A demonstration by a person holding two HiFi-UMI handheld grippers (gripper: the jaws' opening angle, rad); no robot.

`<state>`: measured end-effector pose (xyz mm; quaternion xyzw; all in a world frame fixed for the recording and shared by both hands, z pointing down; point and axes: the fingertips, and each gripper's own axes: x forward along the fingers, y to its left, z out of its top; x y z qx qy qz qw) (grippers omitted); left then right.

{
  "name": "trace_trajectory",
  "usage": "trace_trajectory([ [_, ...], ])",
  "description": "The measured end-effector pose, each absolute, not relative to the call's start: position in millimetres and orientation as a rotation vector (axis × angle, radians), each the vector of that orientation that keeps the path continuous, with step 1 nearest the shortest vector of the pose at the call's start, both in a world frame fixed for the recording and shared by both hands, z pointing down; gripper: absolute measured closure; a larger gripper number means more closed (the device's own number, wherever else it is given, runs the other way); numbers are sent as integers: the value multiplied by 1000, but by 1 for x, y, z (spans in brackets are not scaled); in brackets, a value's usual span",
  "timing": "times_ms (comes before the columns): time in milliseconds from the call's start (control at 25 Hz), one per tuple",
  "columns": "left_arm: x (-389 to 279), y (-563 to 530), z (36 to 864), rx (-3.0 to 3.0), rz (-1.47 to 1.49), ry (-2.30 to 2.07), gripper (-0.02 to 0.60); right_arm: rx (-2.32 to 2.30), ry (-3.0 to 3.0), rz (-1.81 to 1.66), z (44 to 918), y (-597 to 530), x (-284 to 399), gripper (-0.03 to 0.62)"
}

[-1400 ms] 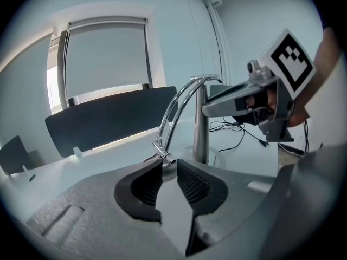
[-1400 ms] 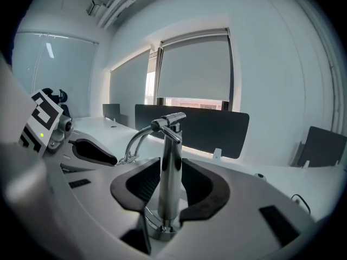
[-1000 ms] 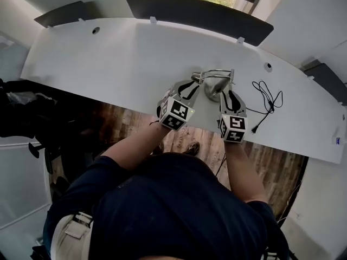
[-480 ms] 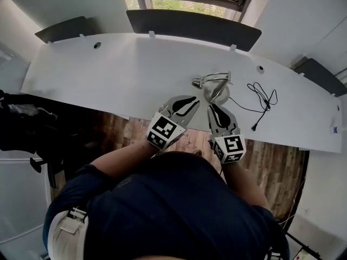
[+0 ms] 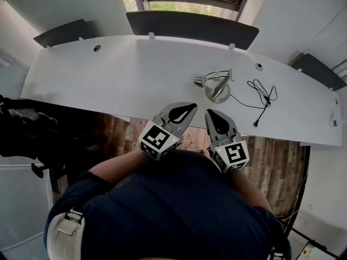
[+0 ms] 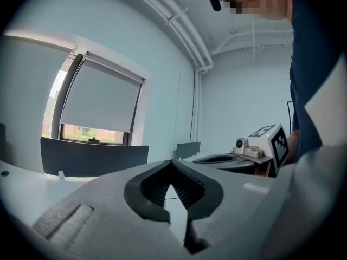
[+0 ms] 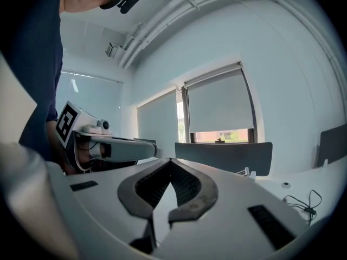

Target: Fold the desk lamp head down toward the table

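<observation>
The silver desk lamp (image 5: 218,91) stands on the white desk (image 5: 108,75), its arm bent low and its small head (image 5: 199,81) left of the round base. Both grippers hang over the desk's near edge, clear of the lamp. My left gripper (image 5: 192,107) is shut and empty; its jaws meet at the tip in the left gripper view (image 6: 172,161). My right gripper (image 5: 209,112) has just been closing; its jaws touch with nothing between them (image 7: 171,160). Each gripper view shows the other gripper alongside.
A black cable (image 5: 263,93) lies loose on the desk right of the lamp. A dark panel (image 5: 190,23) runs along the desk's far edge under a window. Dark chair parts (image 5: 21,123) sit at the left over the wood floor.
Both grippers have drawn back from the lamp toward the person and risen. The right gripper's jaws have closed on nothing. The lamp stays put.
</observation>
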<state>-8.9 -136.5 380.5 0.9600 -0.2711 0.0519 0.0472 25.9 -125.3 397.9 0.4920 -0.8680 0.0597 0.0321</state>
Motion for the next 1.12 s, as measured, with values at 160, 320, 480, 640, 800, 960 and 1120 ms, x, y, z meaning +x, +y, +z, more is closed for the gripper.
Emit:
trace_trajectory([
  [160, -9, -128, 385, 2937, 181, -795, 575, 1502, -2673, 192, 401, -121, 21, 583],
  [320, -8, -127, 386, 2949, 200, -785, 575, 1497, -2673, 209, 404, -120, 19, 585],
  [480, -10, -125, 387, 2949, 195, -777, 575, 1485, -2673, 210, 405, -120, 16, 585],
  [640, -11, -125, 385, 2944, 184, -774, 575, 1468, -2680, 204, 404, -121, 11, 585],
  [800, -12, -126, 383, 2950, 177, -778, 575, 1453, -2681, 224, 409, -122, 9, 585],
  [960, -12, -129, 384, 2945, 180, -786, 575, 1448, -2681, 217, 409, -126, 8, 585],
  [1120, -12, -130, 385, 2940, 180, -791, 575, 1444, -2678, 218, 412, -127, 9, 585],
])
